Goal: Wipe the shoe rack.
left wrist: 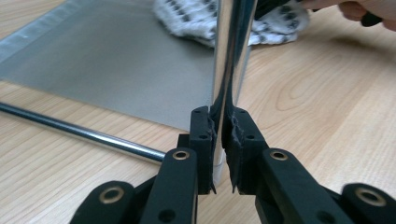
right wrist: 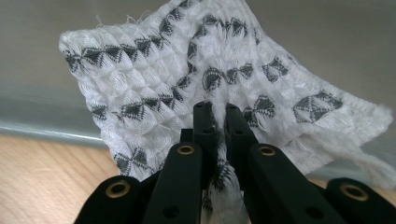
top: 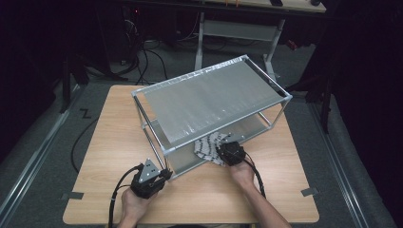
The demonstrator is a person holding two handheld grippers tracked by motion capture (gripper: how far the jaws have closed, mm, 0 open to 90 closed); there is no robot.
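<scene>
1. In the high view I see my left hand-held gripper [top: 164, 175] at the near left corner of the metal rack [top: 214, 92] on the bench [top: 109, 137], pinching its corner post [top: 157, 147]. My right hand-held gripper [top: 223, 153] sits at the rack's near edge, on the black-and-white cloth [top: 206, 146] that lies partly on the lower shelf [top: 185, 159].
2. In the left gripper view the jaws are clamped on the upright chrome post [left wrist: 229, 51], with the cloth [left wrist: 280, 25] lying beyond it.
3. In the right gripper view the jaws are pressed together on a fold of the cloth [right wrist: 187, 84], which spreads out ahead of them over the shelf's edge [right wrist: 42, 126].
</scene>
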